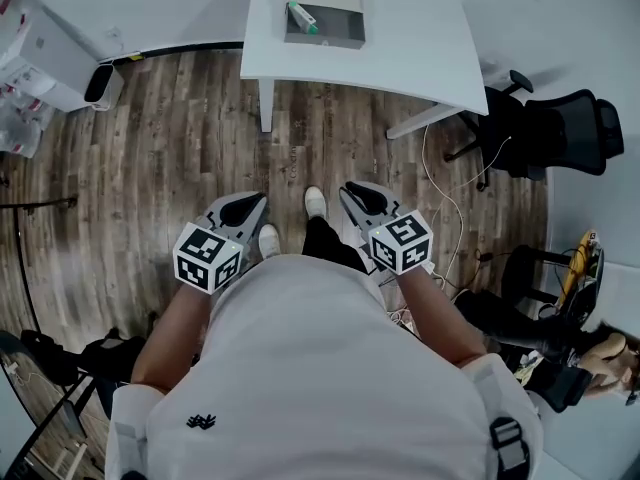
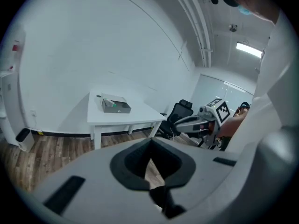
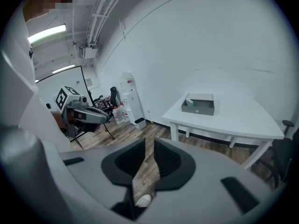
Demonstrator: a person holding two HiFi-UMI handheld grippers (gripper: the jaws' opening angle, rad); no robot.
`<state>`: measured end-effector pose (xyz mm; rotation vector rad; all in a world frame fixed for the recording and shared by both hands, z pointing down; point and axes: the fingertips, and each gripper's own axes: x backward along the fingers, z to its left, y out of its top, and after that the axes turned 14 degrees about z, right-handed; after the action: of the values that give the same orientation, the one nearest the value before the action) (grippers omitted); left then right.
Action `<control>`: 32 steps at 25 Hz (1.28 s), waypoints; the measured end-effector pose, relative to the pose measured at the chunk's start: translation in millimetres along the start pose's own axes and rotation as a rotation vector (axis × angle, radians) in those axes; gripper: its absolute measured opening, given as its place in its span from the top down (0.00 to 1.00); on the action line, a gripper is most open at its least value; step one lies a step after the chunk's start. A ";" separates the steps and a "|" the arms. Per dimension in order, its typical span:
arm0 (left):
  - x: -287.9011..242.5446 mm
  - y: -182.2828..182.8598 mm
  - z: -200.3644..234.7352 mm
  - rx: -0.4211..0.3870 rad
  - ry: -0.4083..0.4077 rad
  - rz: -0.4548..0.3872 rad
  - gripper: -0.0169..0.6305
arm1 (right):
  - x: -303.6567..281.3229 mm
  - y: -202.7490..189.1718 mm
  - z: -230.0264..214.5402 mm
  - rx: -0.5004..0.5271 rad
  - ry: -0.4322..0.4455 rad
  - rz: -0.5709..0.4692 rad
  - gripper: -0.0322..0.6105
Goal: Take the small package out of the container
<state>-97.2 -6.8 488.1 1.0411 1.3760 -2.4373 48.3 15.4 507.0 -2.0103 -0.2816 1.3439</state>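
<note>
No step is done yet: the small package point(image 1: 303, 16) is seen inside the container point(image 1: 338, 40) on the table point(image 1: 420, 58), well apart from the left gripper point(image 1: 256, 204), clenched on nothing, and the right gripper point(image 1: 351, 194), held slightly parted and empty.

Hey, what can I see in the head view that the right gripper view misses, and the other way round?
Head view only: the marker cube on the right gripper, and a white cable on the floor. Right gripper view only: the ceiling lights. Both: the white table, the grey container with the small package inside, and the left gripper.
</note>
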 end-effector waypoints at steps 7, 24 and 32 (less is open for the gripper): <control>-5.1 24.3 40.8 0.032 0.076 -0.019 0.96 | -39.3 58.0 -56.3 0.059 -0.003 -0.012 0.86; -45.6 119.1 118.5 0.206 0.318 -0.083 0.96 | -161.5 210.5 -201.1 0.242 0.087 0.001 0.83; -39.3 124.4 142.2 0.311 0.437 -0.095 0.96 | -230.8 244.5 -249.8 0.251 0.076 0.052 0.78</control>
<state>-82.7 -198.8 474.6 1.7015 1.1905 -2.6596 119.4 -392.2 572.1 -1.8629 -0.0243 1.2632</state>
